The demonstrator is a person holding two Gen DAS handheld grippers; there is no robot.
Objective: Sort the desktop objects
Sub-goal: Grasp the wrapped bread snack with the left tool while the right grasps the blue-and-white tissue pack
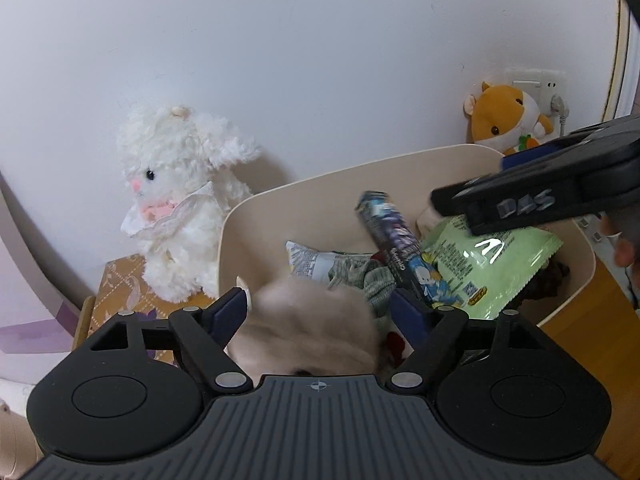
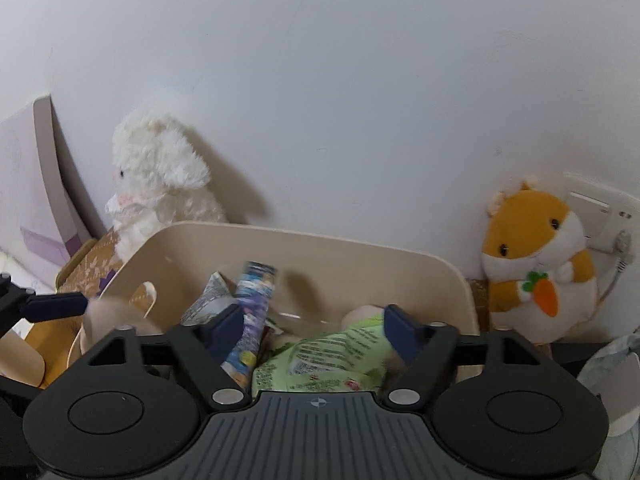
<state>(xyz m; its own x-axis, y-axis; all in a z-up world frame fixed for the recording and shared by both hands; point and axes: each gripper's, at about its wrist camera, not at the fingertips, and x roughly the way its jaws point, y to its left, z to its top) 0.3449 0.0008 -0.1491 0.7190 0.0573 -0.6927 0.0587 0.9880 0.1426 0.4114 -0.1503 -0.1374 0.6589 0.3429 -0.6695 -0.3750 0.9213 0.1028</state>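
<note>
A beige bin holds snack packs: a green bag, a blue-purple tube pack and a white pack. My left gripper is shut on a beige plush toy at the bin's near left rim; the toy also shows in the right wrist view. My right gripper hangs open over the green bag inside the bin, and it shows from the side in the left wrist view.
A white plush rabbit sits on a patterned box left of the bin. An orange hamster plush stands at the wall on the right by a wall socket. The wooden desk shows to the right.
</note>
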